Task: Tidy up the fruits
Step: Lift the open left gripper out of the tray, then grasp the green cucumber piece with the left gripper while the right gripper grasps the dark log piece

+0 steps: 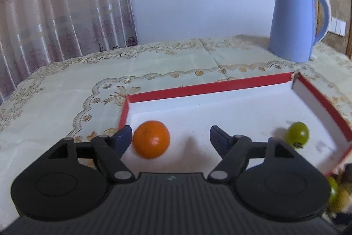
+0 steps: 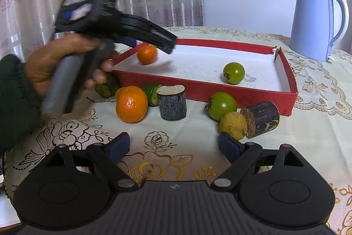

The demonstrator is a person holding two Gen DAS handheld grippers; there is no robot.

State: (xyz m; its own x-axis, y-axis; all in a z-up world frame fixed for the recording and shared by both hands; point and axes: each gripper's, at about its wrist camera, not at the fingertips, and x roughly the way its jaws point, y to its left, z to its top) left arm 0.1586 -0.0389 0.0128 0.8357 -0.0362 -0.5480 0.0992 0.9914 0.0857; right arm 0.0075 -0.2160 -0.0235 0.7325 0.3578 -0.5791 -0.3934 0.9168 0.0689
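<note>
A red tray (image 2: 220, 89) with a white floor holds an orange (image 2: 147, 54) at its left end and a green tomato (image 2: 233, 72). My left gripper (image 1: 170, 138) is open above the tray; the orange (image 1: 151, 139) lies free beside its left finger, and the green tomato (image 1: 297, 134) is to the right. My right gripper (image 2: 173, 145) is open and empty over the tablecloth. In front of the tray lie a second orange (image 2: 132, 104), another green tomato (image 2: 222, 105), a yellowish fruit (image 2: 233, 125), two dark cane pieces (image 2: 172, 102) and green pieces (image 2: 151, 94).
A blue kettle (image 2: 316, 21) stands at the back right on the embroidered tablecloth (image 2: 319, 124). A curtain hangs behind the table at the left. The hand holding the left gripper (image 2: 118, 21) shows at the left of the right wrist view.
</note>
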